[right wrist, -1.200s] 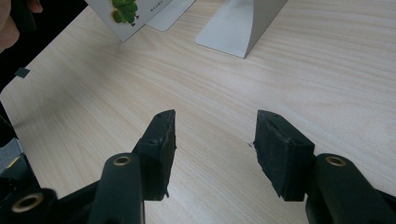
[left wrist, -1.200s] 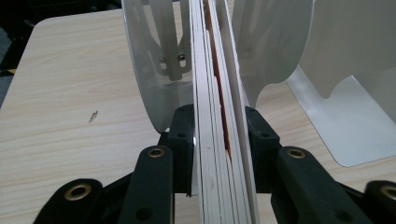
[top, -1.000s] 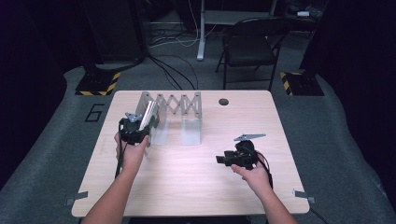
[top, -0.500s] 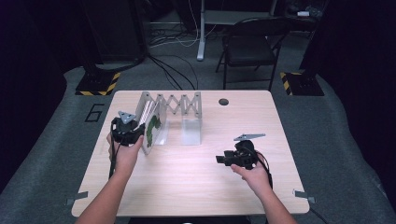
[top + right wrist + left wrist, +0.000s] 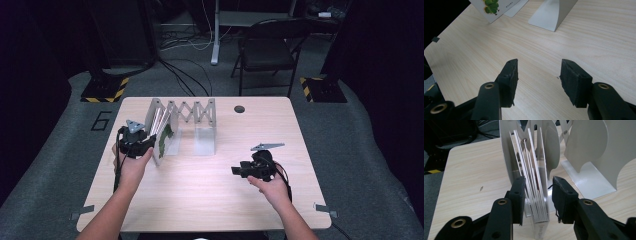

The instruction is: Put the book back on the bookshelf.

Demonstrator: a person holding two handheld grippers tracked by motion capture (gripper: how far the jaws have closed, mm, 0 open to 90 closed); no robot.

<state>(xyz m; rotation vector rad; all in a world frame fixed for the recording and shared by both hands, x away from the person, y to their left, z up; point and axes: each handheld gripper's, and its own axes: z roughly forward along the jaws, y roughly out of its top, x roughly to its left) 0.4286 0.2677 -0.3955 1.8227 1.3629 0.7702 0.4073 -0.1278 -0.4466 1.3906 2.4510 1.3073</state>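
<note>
A stack of thin white books (image 5: 536, 195) stands on edge at the left end of a grey accordion book rack (image 5: 190, 112). The front cover (image 5: 162, 141) carries a green clover picture. My left gripper (image 5: 147, 145) is at that end, its jaws closed onto the stack's near edge (image 5: 536, 192), one on each side. My right gripper (image 5: 239, 171) rests low over the bare tabletop at the right front. It is open with nothing between its fingers (image 5: 537, 72). The clover cover (image 5: 495, 7) and a rack foot (image 5: 551, 15) lie ahead of it.
The wooden table (image 5: 210, 200) has a small black round grommet (image 5: 239, 108) near its far edge. The rack's right divider (image 5: 596, 152) stands close beside the stack. A black folding chair (image 5: 265, 50) and cables are on the floor beyond the table.
My left gripper has drawn back toward the table's near left with the stack, and the clover cover now shows leaning out of the rack. The right gripper has stayed put.
</note>
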